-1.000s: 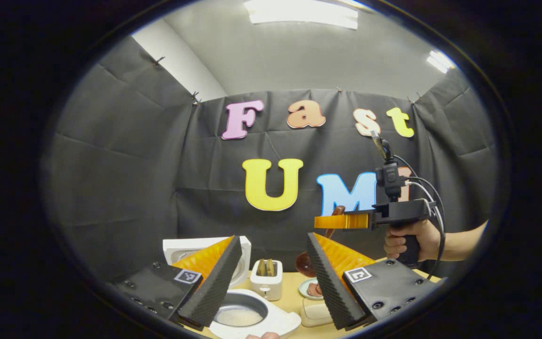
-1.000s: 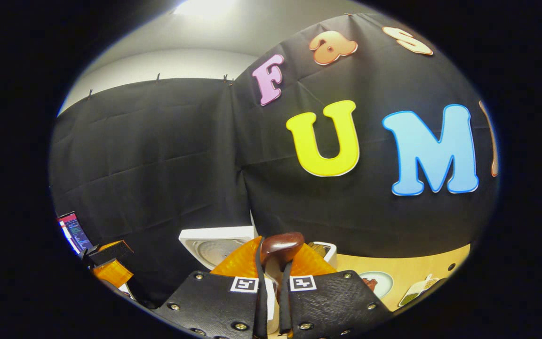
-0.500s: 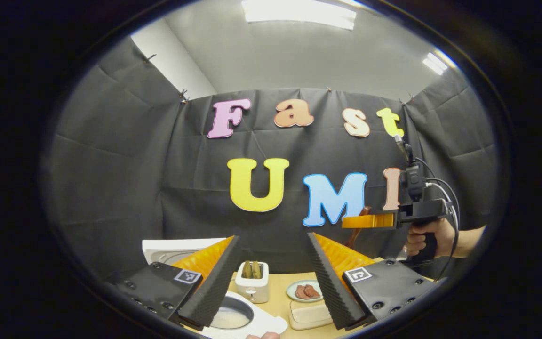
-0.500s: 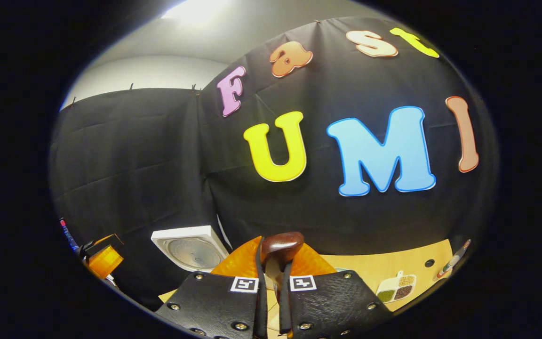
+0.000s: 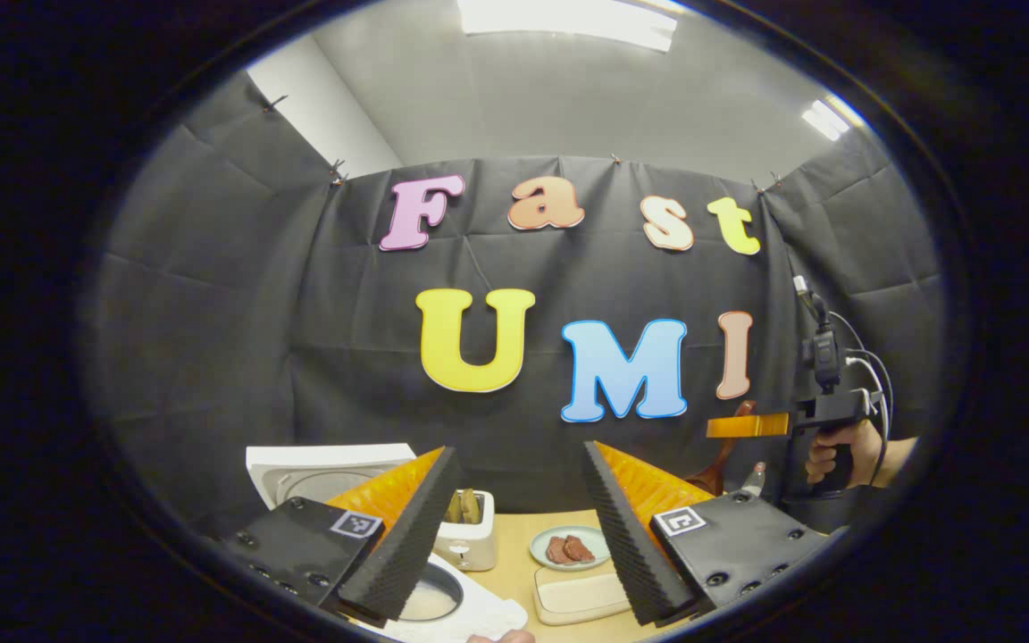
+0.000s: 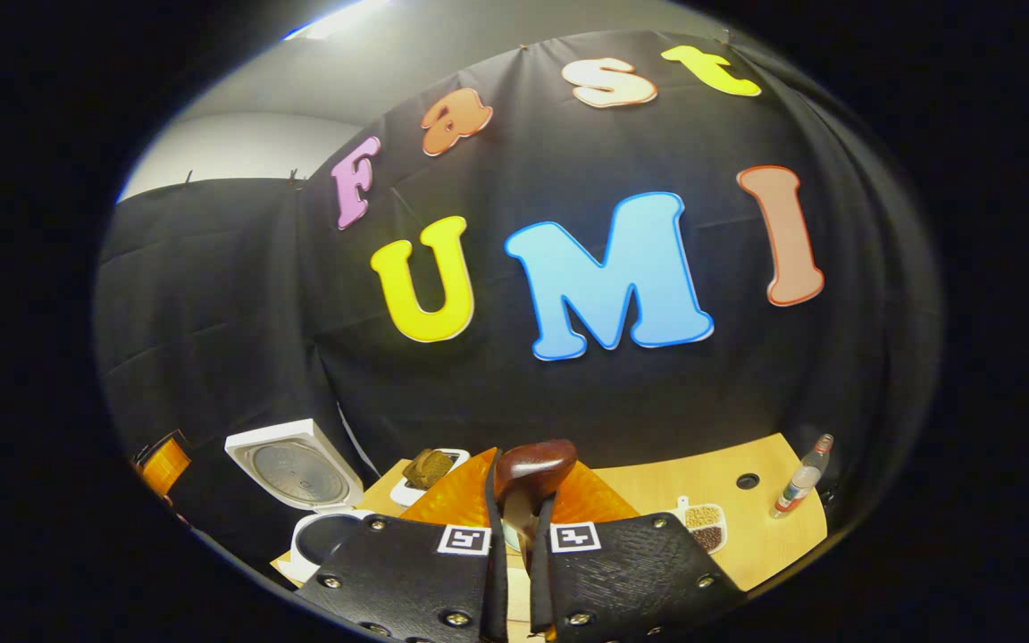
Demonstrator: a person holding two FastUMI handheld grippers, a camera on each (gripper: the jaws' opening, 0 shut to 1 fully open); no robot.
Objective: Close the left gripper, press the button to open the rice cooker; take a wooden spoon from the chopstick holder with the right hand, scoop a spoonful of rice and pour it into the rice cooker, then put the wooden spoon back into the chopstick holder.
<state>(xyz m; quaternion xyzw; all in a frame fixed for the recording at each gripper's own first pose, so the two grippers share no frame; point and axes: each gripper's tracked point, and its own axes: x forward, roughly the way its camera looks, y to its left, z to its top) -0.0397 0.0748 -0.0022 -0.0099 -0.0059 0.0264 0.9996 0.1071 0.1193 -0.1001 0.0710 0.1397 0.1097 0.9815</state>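
Note:
My left gripper [image 5: 519, 451] stands open over the table with nothing between its fingers. Below it the white rice cooker [image 5: 300, 469] has its lid raised, and its pot [image 5: 430, 600] holds white rice. At the far right of the left gripper view a hand holds my right gripper [image 5: 747, 425] above the table, with the dark wooden spoon [image 5: 718, 469] hanging from it. In the right gripper view my right gripper [image 6: 528, 473] is shut on the wooden spoon [image 6: 534, 463], whose rounded brown end sticks up between the fingers. The open rice cooker [image 6: 296, 473] lies to the lower left.
A white toaster [image 5: 470, 536] with bread, a plate of meat [image 5: 568, 547] and a white tray [image 5: 581, 597] sit on the wooden table [image 6: 729, 527]. A small dish of grains [image 6: 702, 522] and a bottle [image 6: 800, 482] stand towards the right.
My right gripper has carried the spoon to the right, away from the rice cooker. Its view has swung right and more of the table shows. My left gripper stays open.

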